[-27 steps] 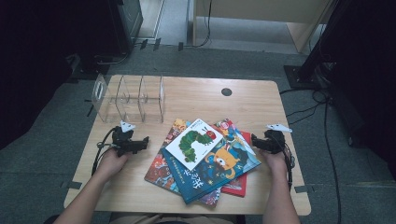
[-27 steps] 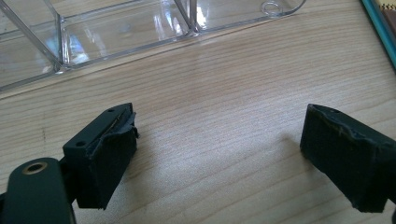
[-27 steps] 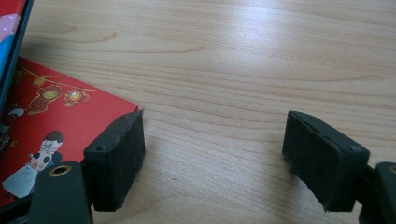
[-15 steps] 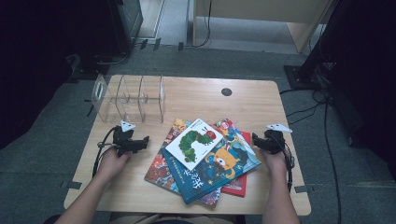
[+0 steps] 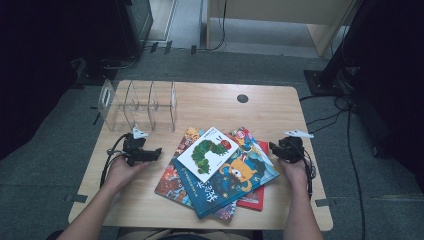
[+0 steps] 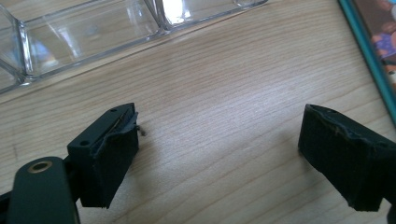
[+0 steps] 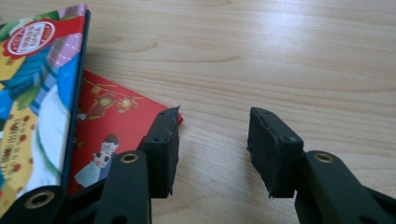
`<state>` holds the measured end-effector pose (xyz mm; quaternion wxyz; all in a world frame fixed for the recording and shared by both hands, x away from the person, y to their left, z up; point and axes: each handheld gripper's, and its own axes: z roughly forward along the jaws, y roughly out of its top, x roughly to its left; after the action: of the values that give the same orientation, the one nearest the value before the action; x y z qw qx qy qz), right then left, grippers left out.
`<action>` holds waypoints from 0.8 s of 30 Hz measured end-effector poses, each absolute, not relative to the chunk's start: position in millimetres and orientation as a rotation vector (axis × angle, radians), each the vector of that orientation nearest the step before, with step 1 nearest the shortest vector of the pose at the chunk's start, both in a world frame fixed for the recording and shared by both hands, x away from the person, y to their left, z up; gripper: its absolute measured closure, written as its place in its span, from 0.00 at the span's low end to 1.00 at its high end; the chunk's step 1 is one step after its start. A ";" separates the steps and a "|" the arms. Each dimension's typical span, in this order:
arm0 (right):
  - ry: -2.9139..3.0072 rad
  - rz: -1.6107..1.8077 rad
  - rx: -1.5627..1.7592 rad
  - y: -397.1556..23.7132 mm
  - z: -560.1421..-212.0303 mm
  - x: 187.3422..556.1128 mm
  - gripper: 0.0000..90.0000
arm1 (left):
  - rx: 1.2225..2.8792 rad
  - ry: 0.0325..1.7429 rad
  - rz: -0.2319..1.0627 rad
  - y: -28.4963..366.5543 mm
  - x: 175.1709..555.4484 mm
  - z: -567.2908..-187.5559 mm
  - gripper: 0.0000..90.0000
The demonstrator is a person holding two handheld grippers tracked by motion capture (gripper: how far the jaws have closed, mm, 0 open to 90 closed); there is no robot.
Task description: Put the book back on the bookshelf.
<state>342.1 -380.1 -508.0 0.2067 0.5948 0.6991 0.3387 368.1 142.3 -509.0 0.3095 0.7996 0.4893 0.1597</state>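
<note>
A fanned pile of picture books lies mid-table. On top is a white one with a green caterpillar (image 5: 209,152), resting on a blue book (image 5: 235,182). A red book (image 5: 252,200) peeks out beneath. My left gripper (image 5: 156,152) rests on the wood left of the pile. Its jaws stand wide apart over bare table (image 6: 219,154). My right gripper (image 5: 272,148) sits at the pile's right edge, open, nothing between its fingers (image 7: 212,149). The red book's corner (image 7: 107,135) lies beside its left jaw, with a colourful cover (image 7: 37,93) overlapping that book.
A clear acrylic divider rack (image 5: 137,105) stands at the back left of the wooden table (image 5: 225,107), just beyond my left gripper (image 6: 93,32). A round cable hole (image 5: 242,98) sits near the far edge. Cables trail off both sides.
</note>
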 end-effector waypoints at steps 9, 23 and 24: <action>1.992 1.008 1.659 -375.6 -493.9 341.9 0.67 | 2.094 1.233 0.295 150.3 369.5 -497.0 0.18; 2.026 1.108 1.571 -355.3 -475.1 336.8 0.72 | 2.133 1.212 0.162 154.2 375.7 -486.4 0.28; 2.026 1.108 1.571 -355.3 -475.1 336.8 0.72 | 2.133 1.212 0.162 154.2 375.7 -486.4 0.29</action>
<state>336.8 -355.3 -475.1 0.1734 0.5540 0.7145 0.3905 375.7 154.2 -486.4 0.3349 0.8174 0.4645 0.0620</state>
